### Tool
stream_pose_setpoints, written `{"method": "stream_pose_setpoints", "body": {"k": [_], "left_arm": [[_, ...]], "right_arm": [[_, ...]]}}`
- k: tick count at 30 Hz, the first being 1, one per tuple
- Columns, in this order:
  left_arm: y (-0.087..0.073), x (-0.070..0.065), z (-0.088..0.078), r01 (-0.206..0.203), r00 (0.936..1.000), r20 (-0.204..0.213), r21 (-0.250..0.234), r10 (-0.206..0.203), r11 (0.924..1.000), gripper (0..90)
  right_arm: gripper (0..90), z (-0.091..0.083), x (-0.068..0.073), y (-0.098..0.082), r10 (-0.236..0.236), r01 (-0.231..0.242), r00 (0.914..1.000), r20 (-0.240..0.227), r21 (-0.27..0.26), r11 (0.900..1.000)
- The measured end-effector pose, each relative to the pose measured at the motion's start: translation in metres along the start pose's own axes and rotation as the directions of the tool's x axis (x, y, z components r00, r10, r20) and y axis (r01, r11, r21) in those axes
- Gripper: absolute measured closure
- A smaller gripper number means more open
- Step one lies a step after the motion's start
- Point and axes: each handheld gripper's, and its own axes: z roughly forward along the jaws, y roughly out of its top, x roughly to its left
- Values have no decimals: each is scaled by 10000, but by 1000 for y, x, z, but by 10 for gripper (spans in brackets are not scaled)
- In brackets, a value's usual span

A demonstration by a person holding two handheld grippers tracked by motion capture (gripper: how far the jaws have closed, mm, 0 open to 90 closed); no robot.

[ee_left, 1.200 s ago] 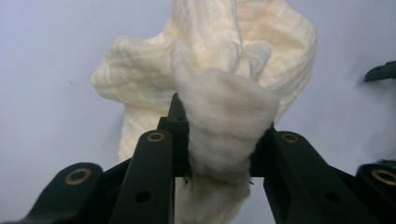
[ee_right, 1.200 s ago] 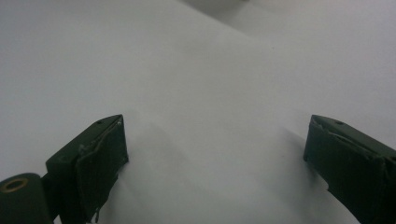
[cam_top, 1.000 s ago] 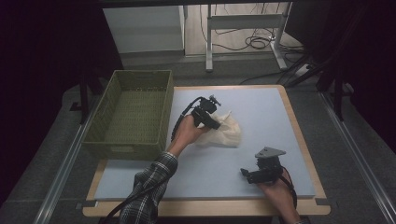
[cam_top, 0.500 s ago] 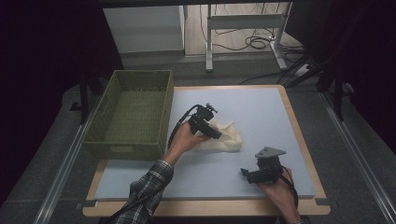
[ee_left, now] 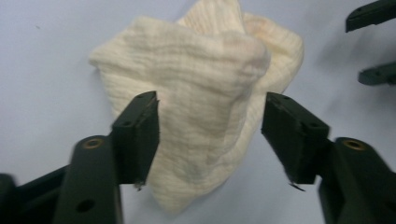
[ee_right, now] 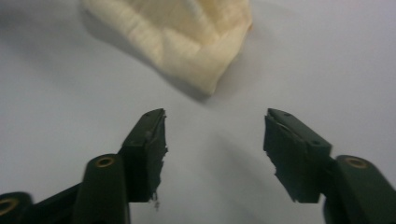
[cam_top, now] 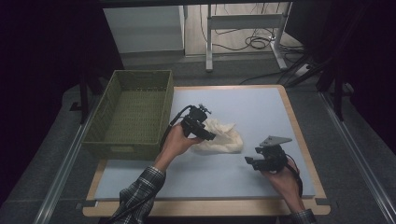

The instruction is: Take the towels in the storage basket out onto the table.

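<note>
Cloth (ee_left: pixel 205 102): crumpled between basket (cam_top: pixel 131 112) and right gripper (ee_right: pixel 215 140).
Left gripper (ee_left: pixel 210 135): jaws just closing, straddle cloth, ungripped.
Right gripper: jaws narrowing, empty, poised beside.

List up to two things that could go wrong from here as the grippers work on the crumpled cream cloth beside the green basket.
1. The left gripper, its jaws just closing, straddles the bunched cloth with both pads clear of it; it may pinch only the top fold, so the cloth sags or slips.
2. The right gripper, jaws also just narrowed, holds nothing short of the cloth's corner; closing now would likely miss it.
</note>
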Motion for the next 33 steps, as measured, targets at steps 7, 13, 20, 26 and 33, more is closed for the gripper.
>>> {"method": "stream_pose_setpoints", "body": {"k": [7,13,20,26,33], "left_arm": [[20,11,-1,346,9994,79,-241,-345,9991,478],[37,14,24,725,9972,166,-113,-723,9973,387],[21,11,49,383,9993,-10,763,-383,9963,521],[0,2,48,15,9997,259,919,-39,9958,787],[-25,-17,30,-64,9999,140,208,61,9998,811]], "right_arm": [[528,17,-19,42,118,-104,9977,-667,213,9997],[533,47,-30,68,113,-89,9985,-545,447,9990],[724,78,-28,70,-50,146,9953,-967,984,9950],[869,71,-18,63,-576,649,9913,-1181,588,9962],[867,38,-7,47,-1083,1112,9841,-1405,130,9937]]}}
